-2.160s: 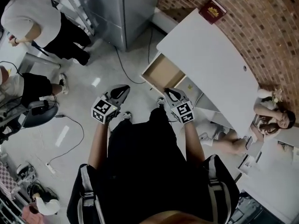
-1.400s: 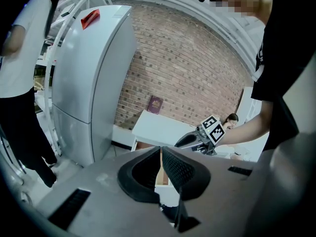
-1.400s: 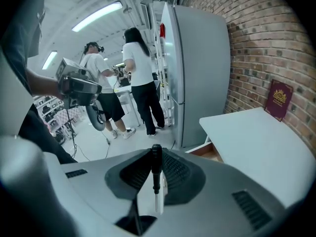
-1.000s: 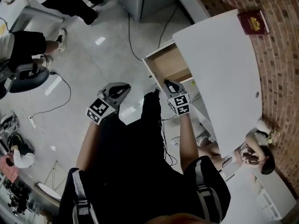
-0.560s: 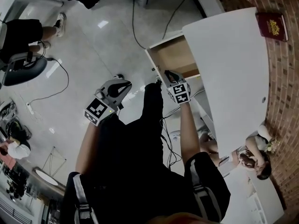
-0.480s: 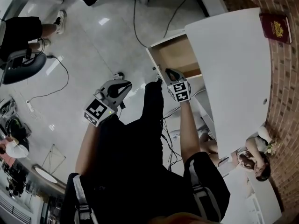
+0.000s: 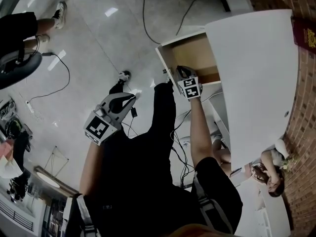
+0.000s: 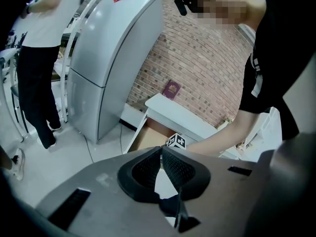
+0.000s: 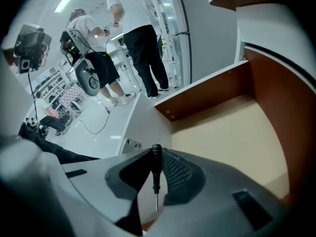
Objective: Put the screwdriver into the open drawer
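Note:
A small screwdriver (image 9: 156, 168) with a black handle and a thin shaft stands upright between the jaws of my right gripper (image 9: 157, 153), which is shut on it. That right gripper (image 7: 181, 72) hangs over the front edge of the open drawer (image 7: 193, 54), pointing steeply down. The drawer's pale bottom (image 9: 232, 132) lies bare just beyond the jaws. My left gripper (image 7: 129, 98) is over the floor to the left of the drawer. In the left gripper view its pads (image 8: 148, 168) meet at the tips of the left gripper (image 8: 161, 151), with nothing between them.
The drawer sticks out from a white desk (image 7: 256, 78) against a brick wall, with a red book (image 7: 307, 35) on its far end. Cables (image 7: 148, 4) run over the glossy floor. A grey fridge (image 8: 108, 58) stands left of the desk. People (image 9: 138, 38) stand behind.
My right gripper has sunk with the screwdriver toward the drawer's front edge. The left gripper has dropped lower and nearer my legs. Both sets of jaws stand as before.

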A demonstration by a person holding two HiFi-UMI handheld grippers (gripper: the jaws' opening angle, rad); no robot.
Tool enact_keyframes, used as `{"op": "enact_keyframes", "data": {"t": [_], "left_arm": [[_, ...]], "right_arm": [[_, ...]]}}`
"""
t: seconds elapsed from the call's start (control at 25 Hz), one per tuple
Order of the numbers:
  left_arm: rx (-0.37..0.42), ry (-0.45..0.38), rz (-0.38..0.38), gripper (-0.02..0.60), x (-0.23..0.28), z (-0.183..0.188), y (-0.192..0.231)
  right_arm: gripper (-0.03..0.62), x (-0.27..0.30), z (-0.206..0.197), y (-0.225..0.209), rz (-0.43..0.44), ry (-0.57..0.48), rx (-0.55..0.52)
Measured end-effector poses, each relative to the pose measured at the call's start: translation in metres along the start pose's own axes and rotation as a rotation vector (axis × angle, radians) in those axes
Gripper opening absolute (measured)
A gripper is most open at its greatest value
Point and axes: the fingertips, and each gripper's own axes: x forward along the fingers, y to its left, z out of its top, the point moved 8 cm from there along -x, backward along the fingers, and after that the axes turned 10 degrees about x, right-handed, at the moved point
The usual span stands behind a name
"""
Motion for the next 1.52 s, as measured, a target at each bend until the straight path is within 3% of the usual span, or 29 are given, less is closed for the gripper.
{"op": "enact_keyframes", "data": {"t": [0.24, 0.4, 0.72, 1.04, 1.52], "left_arm": [[-0.025, 0.005, 0.0, 0.023, 0.008, -0.013, 0.0], [-0.01, 0.0, 0.017, 0.023, 0.012, -0.015, -0.003], [-0.067, 0.01, 0.039, 0.023, 0.013, -0.026, -0.003], [-0.023, 0.047, 0.033, 0.023, 0.016, -0.044, -0.006], [-0.014, 0.056, 0.037, 0.023, 0.016, -0.045, -0.005]], "right_arm": [[0.121, 0.031, -0.004, -0.012, -0.013, 0.004, 0.021], [0.121, 0.048, -0.008, -0.015, -0.01, 0.059, -0.029], [0.121, 0.077, -0.01, -0.032, -0.051, 0.136, -0.056], [0.121, 0.096, -0.014, -0.042, -0.05, 0.197, -0.127], [0.128, 0.097, -0.011, -0.044, -0.012, 0.214, -0.124]]}}
